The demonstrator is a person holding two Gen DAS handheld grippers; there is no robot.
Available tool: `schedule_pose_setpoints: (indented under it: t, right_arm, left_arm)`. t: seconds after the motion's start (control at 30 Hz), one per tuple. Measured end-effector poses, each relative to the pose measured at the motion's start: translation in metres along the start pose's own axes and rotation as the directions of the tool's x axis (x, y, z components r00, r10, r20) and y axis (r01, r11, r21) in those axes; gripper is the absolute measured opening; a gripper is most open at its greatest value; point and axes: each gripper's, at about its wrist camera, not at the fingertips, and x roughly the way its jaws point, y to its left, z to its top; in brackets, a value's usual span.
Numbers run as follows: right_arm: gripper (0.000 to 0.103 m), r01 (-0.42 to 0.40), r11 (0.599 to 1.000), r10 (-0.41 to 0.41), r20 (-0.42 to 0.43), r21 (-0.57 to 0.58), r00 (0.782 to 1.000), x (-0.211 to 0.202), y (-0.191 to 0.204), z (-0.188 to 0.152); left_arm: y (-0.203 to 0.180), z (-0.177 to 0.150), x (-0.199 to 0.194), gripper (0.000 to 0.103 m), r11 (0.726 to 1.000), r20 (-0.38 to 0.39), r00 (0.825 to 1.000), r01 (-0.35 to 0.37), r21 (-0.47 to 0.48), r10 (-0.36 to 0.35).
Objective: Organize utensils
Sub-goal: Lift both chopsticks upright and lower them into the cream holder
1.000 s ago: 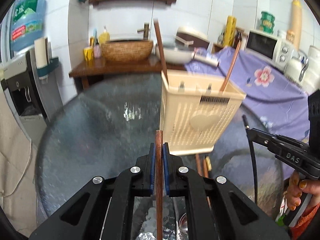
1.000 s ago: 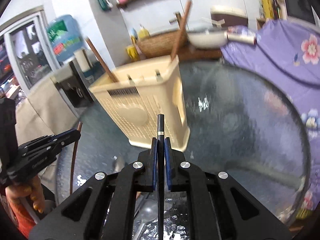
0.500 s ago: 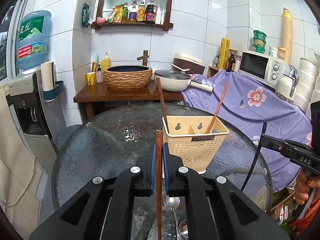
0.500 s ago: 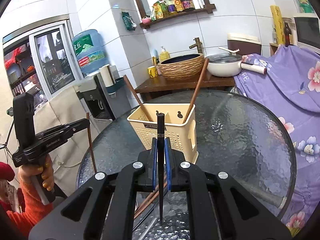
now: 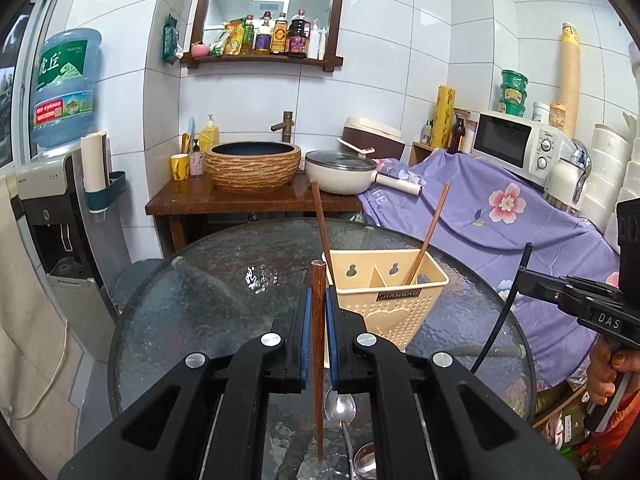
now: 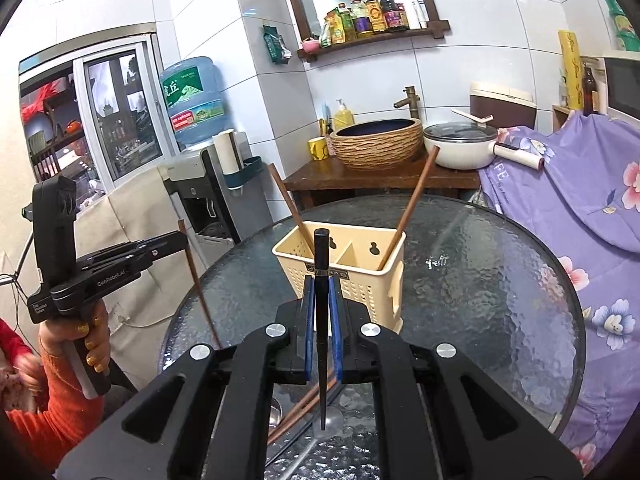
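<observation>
Foreground, lower centre: left gripper (image 5: 316, 312) clamped on a brown chopstick (image 5: 318, 360), held upright; right gripper (image 6: 322, 308) clamped on a black chopstick (image 6: 321, 320); both have drawn back and risen since a second ago, so the holder sits smaller in frame; spoon (image 5: 339, 408) and loose chopsticks (image 6: 304, 404) remain on the glass table (image 6: 500, 300); mid-frame: beige holder (image 5: 386, 300) with two chopsticks (image 5: 426, 236) leaning inside; insertion judged pending.
</observation>
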Motion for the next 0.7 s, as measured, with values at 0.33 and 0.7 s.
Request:
schedule_pose_setpoints:
  t: [0.33,0.7]
  right_arm:
    - [0.008,-0.040,0.999,0.040,0.013,0.006,0.999,0.000,0.002,0.030]
    - [0.008,-0.074,0.997,0.074,0.077,0.001,0.994,-0.011,0.008,0.104]
  left_arm:
    - [-0.008,0.030,-0.011,0.007,0.999,0.045,0.999,0.028,0.031,-0.030]
    - [-0.026,0.098,-0.036,0.007,0.993,0.128,0.987,0.083,0.080,-0.093]
